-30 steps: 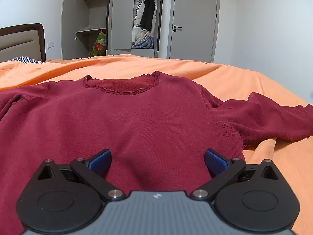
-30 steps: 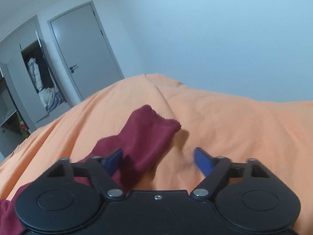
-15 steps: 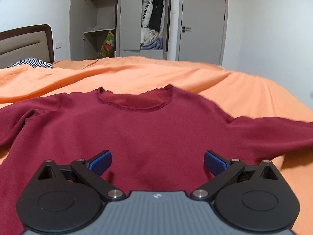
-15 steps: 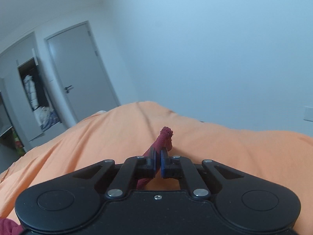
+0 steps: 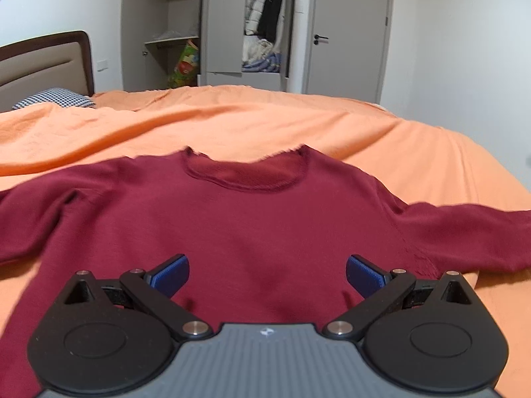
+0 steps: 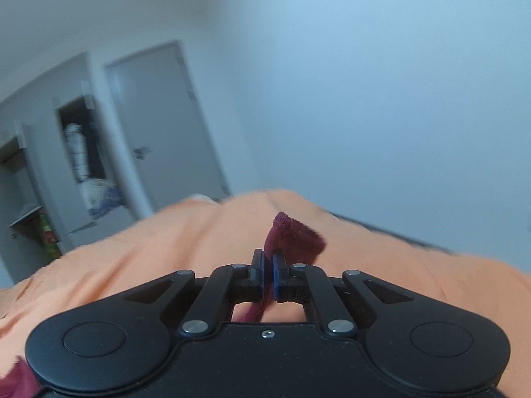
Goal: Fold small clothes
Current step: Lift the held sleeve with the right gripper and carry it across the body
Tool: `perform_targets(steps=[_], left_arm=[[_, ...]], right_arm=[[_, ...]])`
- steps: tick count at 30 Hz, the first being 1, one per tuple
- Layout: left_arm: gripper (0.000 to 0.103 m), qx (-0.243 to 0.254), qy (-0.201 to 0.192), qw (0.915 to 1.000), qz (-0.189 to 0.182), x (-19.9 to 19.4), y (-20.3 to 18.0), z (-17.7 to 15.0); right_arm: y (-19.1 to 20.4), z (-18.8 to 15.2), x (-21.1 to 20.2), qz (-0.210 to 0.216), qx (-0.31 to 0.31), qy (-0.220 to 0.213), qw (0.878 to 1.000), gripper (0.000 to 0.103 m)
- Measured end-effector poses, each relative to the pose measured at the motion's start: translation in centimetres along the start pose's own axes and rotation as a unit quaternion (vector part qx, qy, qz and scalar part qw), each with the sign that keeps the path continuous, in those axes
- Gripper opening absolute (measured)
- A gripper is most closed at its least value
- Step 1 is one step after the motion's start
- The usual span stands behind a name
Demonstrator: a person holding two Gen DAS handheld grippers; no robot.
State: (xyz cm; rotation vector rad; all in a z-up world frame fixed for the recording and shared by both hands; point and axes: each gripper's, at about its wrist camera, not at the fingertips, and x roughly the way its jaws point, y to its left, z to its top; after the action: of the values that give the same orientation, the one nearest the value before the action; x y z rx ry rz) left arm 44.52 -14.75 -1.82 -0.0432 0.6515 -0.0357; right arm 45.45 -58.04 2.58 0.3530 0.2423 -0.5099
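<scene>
Sweater (image 5: 252,225) dark red, spread flat; cuff (image 6: 295,235) pinched by right gripper (image 6: 268,277).

The left hand-held gripper (image 5: 267,273) is level, its blue pads spread wide apart. The right hand-held gripper (image 6: 268,273) is tilted upward, pads pinched together on the sleeve cuff (image 6: 293,235).

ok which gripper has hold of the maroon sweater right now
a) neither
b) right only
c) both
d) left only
b: the right gripper is shut on the sweater's cuff, while the left gripper hangs open above the sweater body.
</scene>
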Motion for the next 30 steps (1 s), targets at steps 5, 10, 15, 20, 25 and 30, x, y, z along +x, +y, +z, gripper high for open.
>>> perform_targets(steps=[5, 10, 15, 20, 25, 30], left_arm=[[0.103, -0.03, -0.015, 0.9994, 0.002, -2.0, 3.0, 0.7], [0.103, -0.069, -0.027, 0.9971, 0.016, -3.8, 7.2, 1.1], [0.103, -0.105, -0.033, 0.9926, 0.051, -5.2, 12.0, 1.0], [0.103, -0.119, -0.039, 0.9877, 0.094, -6.3, 15.6, 0.3], [0.103, -0.134, -0.036, 0.9842, 0.11, -7.1, 18.4, -0.9], [0.103, -0.156, -0.029, 0.9788, 0.129, -7.6, 20.9, -2.1]], right_arm=[[7.9, 2.5, -2.1, 0.097, -0.059, -0.021, 0.993, 0.005], [17.8, 2.7, -4.6, 0.207, -0.126, -0.032, 0.97, 0.005], [28.0, -0.1, -7.5, 0.311, -0.19, -0.016, 0.931, 0.005], [37.2, -6.1, -9.2, 0.366, -0.235, 0.036, 0.9, 0.006], [43.5, -14.2, -11.1, 0.376, -0.293, 0.096, 0.874, 0.006], [44.2, -19.3, -12.9, 0.376, -0.296, 0.15, 0.865, 0.009]])
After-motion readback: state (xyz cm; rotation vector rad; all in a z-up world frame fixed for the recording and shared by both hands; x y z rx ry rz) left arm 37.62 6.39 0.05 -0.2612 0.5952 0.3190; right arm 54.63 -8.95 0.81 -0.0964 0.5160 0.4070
